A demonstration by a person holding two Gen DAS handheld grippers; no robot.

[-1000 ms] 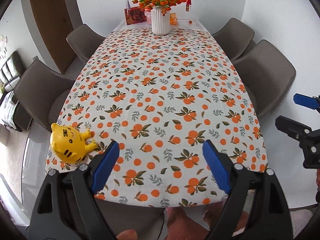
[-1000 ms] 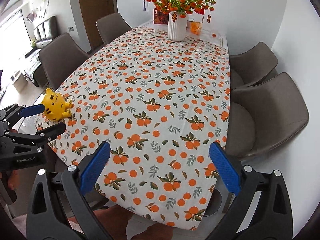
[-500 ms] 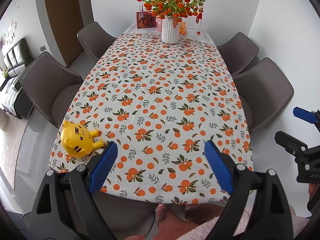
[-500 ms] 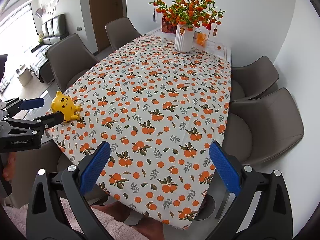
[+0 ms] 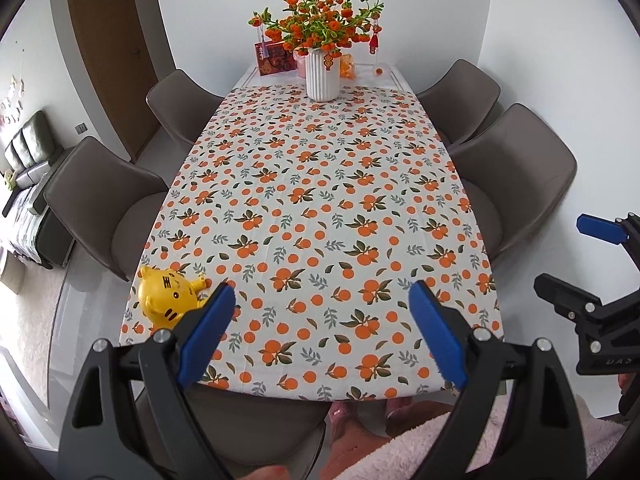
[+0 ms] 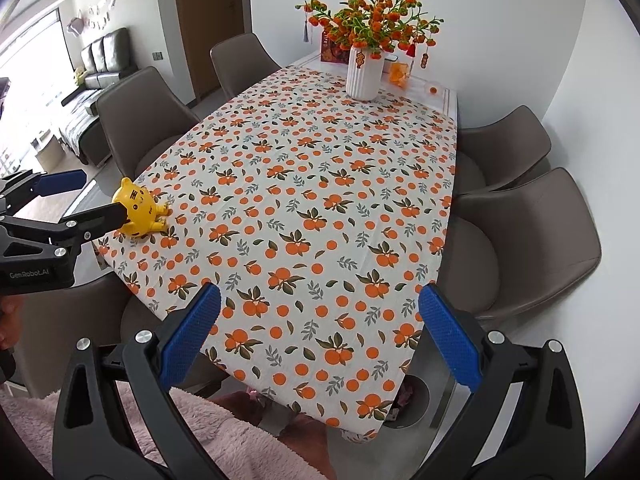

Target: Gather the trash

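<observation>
A long table with an orange-print cloth [image 5: 320, 200] [image 6: 320, 200] lies ahead of both grippers. A yellow tiger toy [image 5: 168, 294] [image 6: 136, 204] lies at its near left corner. My left gripper [image 5: 320, 292] hangs open above the near edge, nothing between its blue pads, its left finger [image 5: 208, 328] just right of the toy. My right gripper [image 6: 319, 294] is open and empty too, over the near right part of the cloth. Each gripper shows in the other's view: the right gripper [image 5: 576, 256], and the left gripper [image 6: 96, 194] in front of the toy.
A white vase of orange flowers [image 5: 322, 76] [image 6: 364, 76], a red card [image 5: 276, 60] and a crumpled orange packet [image 6: 400, 72] stand at the far end. Grey chairs [image 5: 516, 176] [image 6: 524, 240] line both sides. A round bin [image 6: 414, 402] sits under the near right corner.
Both grippers have risen and drawn back from the table, so more of it and the person's pink sleeve show. The jaws stay open, and the toy has not moved.
</observation>
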